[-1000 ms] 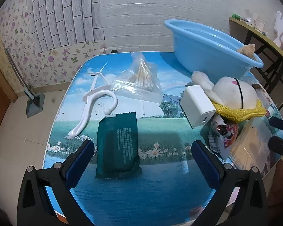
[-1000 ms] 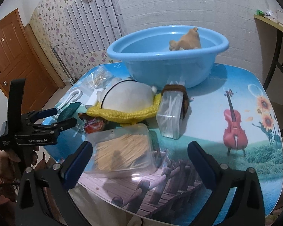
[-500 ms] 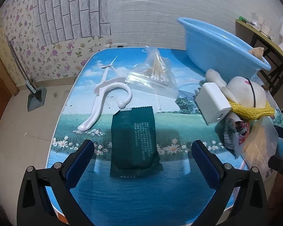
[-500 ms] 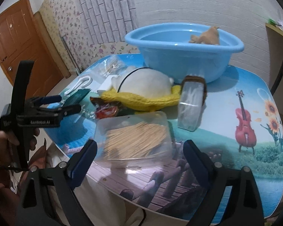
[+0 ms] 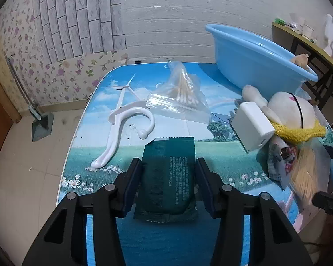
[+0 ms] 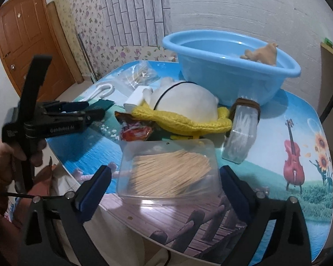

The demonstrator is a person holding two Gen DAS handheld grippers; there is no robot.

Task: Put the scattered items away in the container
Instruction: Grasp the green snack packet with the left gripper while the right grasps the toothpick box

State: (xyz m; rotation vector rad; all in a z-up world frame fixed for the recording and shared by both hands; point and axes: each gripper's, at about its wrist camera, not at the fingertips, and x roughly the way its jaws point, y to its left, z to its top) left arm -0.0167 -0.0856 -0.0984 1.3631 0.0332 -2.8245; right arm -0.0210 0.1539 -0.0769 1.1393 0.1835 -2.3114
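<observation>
Closing in from wide apart, the left gripper (image 5: 168, 178) now clamps the dark green packet (image 5: 169, 177) by its long edges, flat on the table (image 5: 157, 239), for lifting. It looks soft, crinkly foil. Ahead right waits the smooth blue basin (image 5: 253, 59). The right gripper (image 6: 164, 188) stands wide around a clear toothpick box (image 6: 169, 168).

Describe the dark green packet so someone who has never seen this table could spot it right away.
Start at the blue basin on the picture-printed table. At the table's near edge lies the dark green packet, flat between the left hand-held gripper's pads. It is the only dark, opaque wrapper, beside a white hook and a clear swab bag.
</observation>
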